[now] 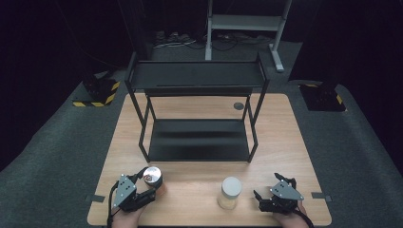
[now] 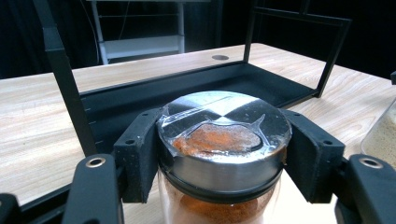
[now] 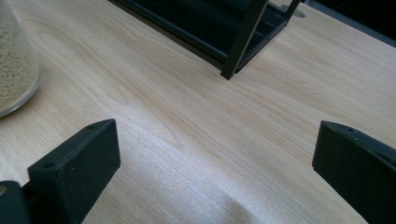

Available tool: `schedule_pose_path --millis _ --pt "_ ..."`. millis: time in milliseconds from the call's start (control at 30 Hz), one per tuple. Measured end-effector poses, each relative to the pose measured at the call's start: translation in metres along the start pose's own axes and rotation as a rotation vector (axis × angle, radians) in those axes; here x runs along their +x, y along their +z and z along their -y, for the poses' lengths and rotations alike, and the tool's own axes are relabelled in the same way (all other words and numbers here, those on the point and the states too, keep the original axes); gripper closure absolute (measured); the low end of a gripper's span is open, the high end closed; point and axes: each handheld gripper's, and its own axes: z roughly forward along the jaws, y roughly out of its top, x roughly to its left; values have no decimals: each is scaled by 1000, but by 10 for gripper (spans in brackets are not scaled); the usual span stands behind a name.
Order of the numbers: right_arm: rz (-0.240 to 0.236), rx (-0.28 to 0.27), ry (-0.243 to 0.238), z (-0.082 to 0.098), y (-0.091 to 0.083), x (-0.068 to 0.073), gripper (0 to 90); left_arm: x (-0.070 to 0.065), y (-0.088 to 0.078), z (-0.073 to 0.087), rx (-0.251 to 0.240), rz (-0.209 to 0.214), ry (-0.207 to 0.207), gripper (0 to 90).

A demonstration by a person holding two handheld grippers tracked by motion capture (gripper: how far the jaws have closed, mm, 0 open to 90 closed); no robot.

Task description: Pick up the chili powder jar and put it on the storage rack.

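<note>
Left hand-held gripper (image 2: 219,154) clamps spice jar (image 2: 223,140) — upright.

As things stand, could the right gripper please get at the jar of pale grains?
Probably yes: the right gripper is open, and only bare table lies between it and the jar beside it.

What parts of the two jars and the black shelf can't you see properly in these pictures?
- Orange spice jar: in the left gripper view its bottom is cut off by the lower edge, and the left gripper covers its sides.
- Pale grain jar: cut off by the left edge in the right gripper view; in the high view its contents are too small to name.
- Black shelf rack: its top shelf hides the back of the lower shelf in the high view.
</note>
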Motion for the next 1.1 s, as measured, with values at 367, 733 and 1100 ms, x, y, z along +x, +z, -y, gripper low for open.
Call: schedule_pose_path --millis 367,733,1100 --pt "2 11 -12 -2 1 1 0 6 1 -26 -23 21 6 346" --pt "-9 -11 27 2 -1 -4 0 11 7 -62 -63 19 -3 346" --pt "-10 -6 22 1 0 -4 0 10 13 -103 -103 11 33 346"
